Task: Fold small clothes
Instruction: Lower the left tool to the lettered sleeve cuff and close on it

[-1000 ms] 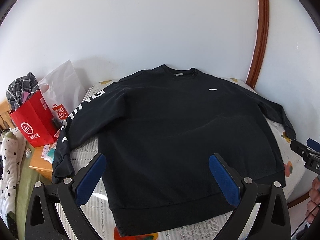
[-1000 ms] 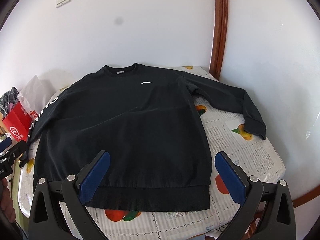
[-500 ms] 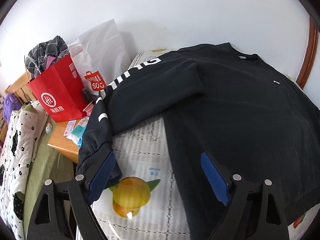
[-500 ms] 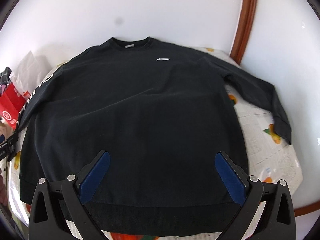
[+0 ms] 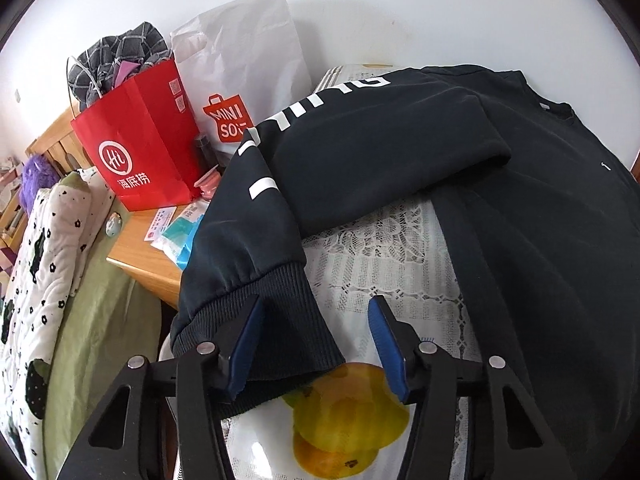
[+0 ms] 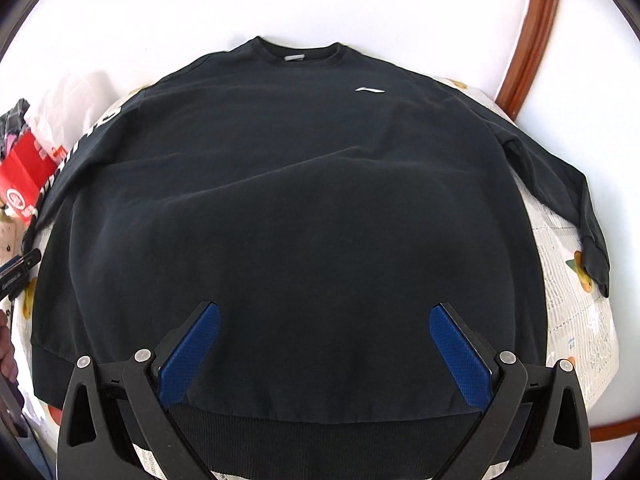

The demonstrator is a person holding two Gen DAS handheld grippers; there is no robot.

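Note:
A black sweatshirt (image 6: 304, 184) lies flat, front up, on a table with a fruit-print cloth (image 5: 380, 248). Its left sleeve, with white lettering, runs down to a ribbed cuff (image 5: 288, 320) at the table's edge. My left gripper (image 5: 316, 308) straddles that cuff and its jaws are closing. The left pad (image 5: 244, 344) lies against the cuff, while the right pad (image 5: 386, 344) stands clear of it. My right gripper (image 6: 324, 310) hangs open over the sweatshirt's lower body, just above the hem, with nothing between its pads. The other sleeve (image 6: 560, 184) lies stretched out to the right.
Left of the table stands a wooden bedside table (image 5: 140, 256) with a red paper bag (image 5: 140, 144), a white plastic bag (image 5: 240, 60) and small packets. A spotted quilt (image 5: 44, 264) lies further left. White walls and a brown door frame (image 6: 532, 32) stand behind.
My left gripper swung left and down from the sweatshirt's hem to the sleeve cuff, and its jaws narrowed. My right gripper came lower and closer over the sweatshirt's body.

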